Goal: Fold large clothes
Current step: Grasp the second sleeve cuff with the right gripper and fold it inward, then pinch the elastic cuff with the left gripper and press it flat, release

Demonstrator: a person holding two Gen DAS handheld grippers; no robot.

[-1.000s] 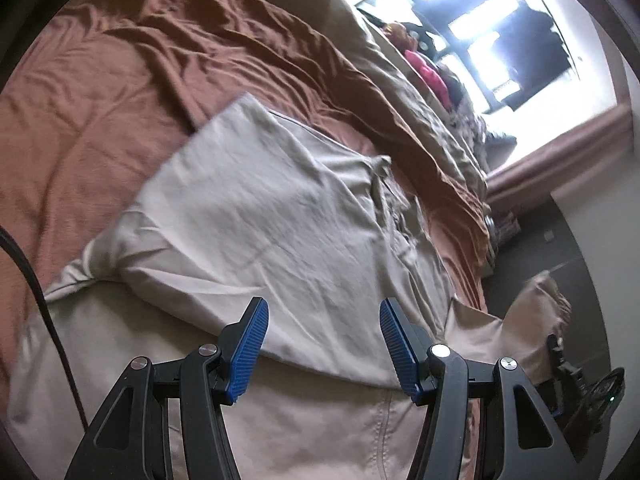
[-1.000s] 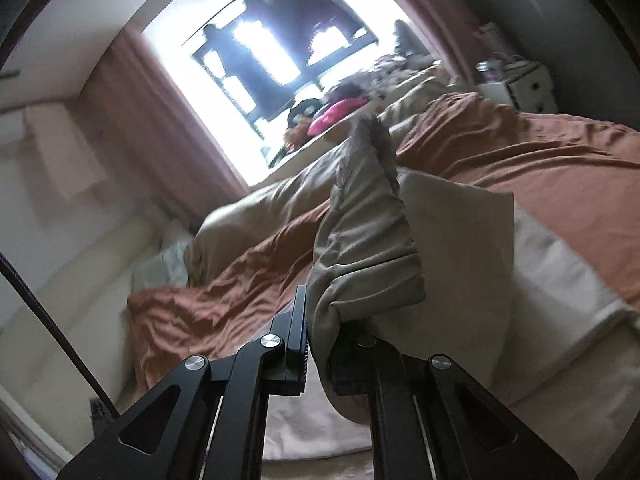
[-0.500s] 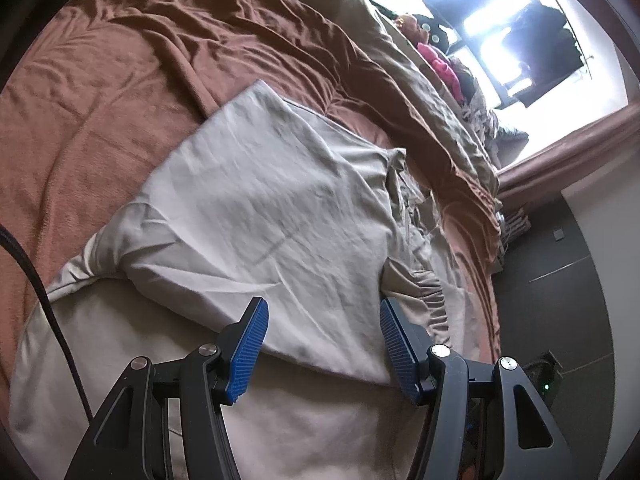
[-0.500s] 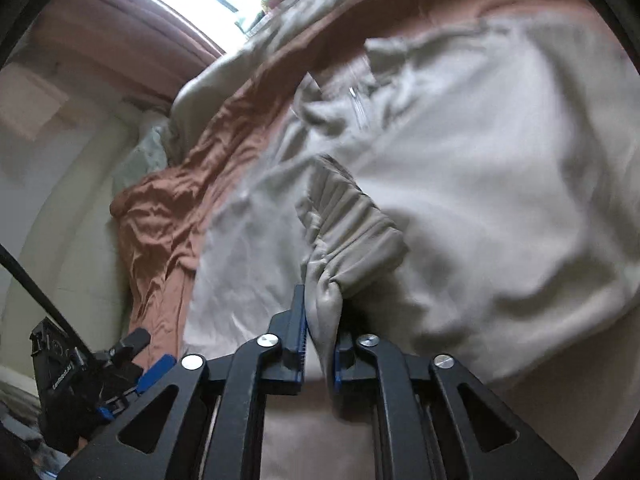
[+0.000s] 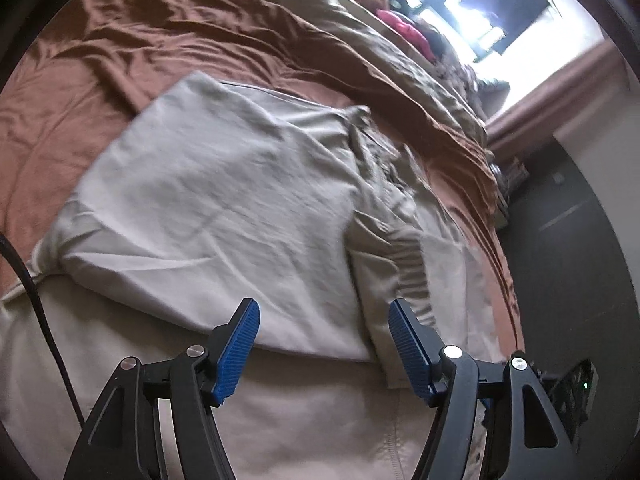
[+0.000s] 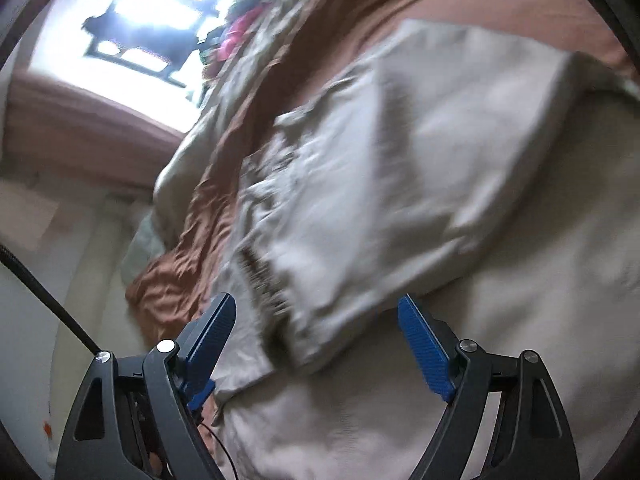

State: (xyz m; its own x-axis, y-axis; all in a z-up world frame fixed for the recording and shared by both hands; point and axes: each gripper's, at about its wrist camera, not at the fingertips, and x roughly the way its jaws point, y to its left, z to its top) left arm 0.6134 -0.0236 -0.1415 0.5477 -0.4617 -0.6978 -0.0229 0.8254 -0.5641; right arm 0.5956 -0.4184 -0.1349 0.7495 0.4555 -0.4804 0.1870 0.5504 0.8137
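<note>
Beige garment (image 5: 224,200) lying folded on brown bed (image 5: 80,92), long axis running away ahead of both jaws, left gripper (image 5: 324,344) and right gripper (image 6: 316,336) hovering with jaws apart, gripping nothing

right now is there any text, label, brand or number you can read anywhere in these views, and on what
None can be read.
Beige garment: no tag or print shows on the folded cloth.
Brown bedsheet: plain.
Left gripper and right gripper: no markings visible on the blue pads or black frames.
Clutter by the window: too blurred and overexposed to tell.
</note>
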